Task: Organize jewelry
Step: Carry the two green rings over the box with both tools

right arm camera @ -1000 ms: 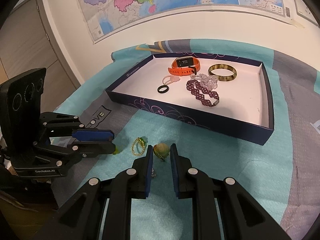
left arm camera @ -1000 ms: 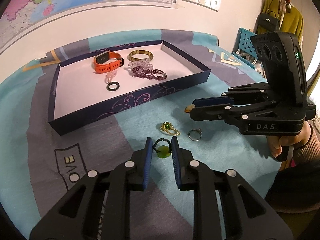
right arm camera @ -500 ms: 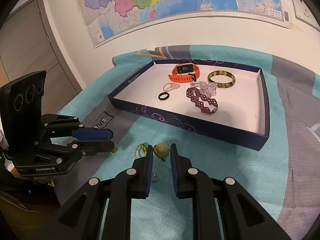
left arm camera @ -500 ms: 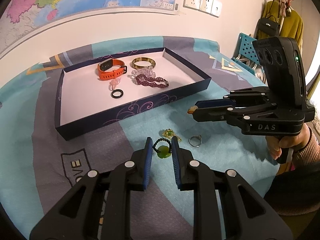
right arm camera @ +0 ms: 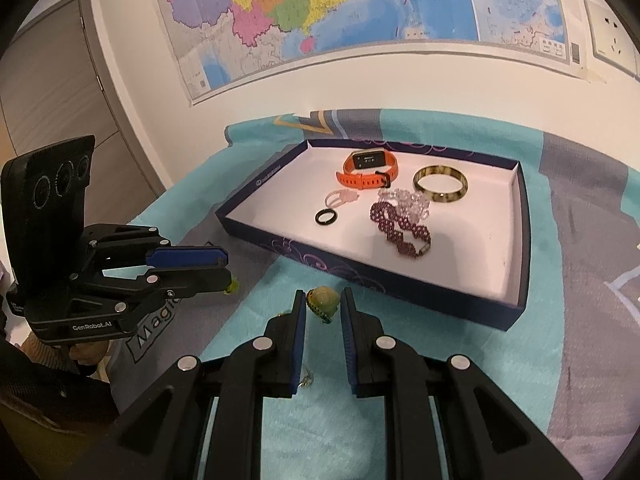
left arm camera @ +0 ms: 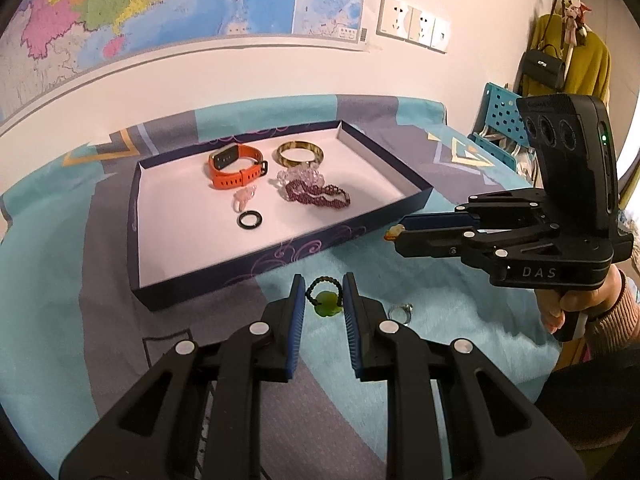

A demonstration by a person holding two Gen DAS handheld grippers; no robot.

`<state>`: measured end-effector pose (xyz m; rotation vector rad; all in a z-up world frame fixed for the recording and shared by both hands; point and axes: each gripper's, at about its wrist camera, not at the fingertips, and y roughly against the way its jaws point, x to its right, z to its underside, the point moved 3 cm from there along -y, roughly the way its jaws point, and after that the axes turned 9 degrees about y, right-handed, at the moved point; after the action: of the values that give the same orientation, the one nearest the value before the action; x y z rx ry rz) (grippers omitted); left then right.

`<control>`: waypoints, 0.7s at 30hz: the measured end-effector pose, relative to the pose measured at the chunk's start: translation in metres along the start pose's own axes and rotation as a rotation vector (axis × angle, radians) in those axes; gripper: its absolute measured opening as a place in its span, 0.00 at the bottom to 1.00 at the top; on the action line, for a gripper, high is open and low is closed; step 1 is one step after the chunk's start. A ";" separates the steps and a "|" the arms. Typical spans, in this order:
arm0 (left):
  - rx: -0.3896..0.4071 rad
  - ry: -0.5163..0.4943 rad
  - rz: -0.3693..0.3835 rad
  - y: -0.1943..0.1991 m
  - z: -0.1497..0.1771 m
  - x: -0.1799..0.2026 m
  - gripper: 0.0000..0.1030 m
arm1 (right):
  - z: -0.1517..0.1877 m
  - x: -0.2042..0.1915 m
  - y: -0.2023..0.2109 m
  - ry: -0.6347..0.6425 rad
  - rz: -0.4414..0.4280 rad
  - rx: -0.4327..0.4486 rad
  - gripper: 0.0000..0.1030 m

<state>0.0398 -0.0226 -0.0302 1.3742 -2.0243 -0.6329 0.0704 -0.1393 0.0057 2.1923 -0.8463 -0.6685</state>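
My left gripper is shut on a green-stone ring with a black beaded band, held above the cloth just in front of the dark blue tray. My right gripper is shut on a yellow-green bead ring, also raised in front of the tray. The tray holds an orange watch band, a tan bangle, clear and purple bead bracelets, a pink ring and a black ring. A silver ring lies on the cloth.
The table has a teal and grey cloth. The right gripper body hangs right of the tray in the left wrist view; the left gripper body is at the left in the right wrist view. A small chain piece lies under the right fingers.
Both grippers have risen and moved toward the tray with their rings. The gold-green ring on the cloth has gone out of the left wrist view behind the fingers.
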 end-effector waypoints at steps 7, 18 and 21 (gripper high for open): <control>0.015 -0.004 -0.006 0.000 -0.008 -0.001 0.19 | -0.008 0.005 0.001 0.000 0.003 0.013 0.15; 0.030 0.000 -0.011 -0.002 -0.017 -0.004 0.19 | -0.018 0.010 0.001 0.008 0.011 0.026 0.15; 0.034 0.001 -0.011 -0.002 -0.020 -0.005 0.19 | -0.021 0.011 0.000 0.014 0.015 0.026 0.15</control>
<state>0.0570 -0.0195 -0.0188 1.4060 -2.0371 -0.6051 0.0908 -0.1386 0.0167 2.2094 -0.8681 -0.6377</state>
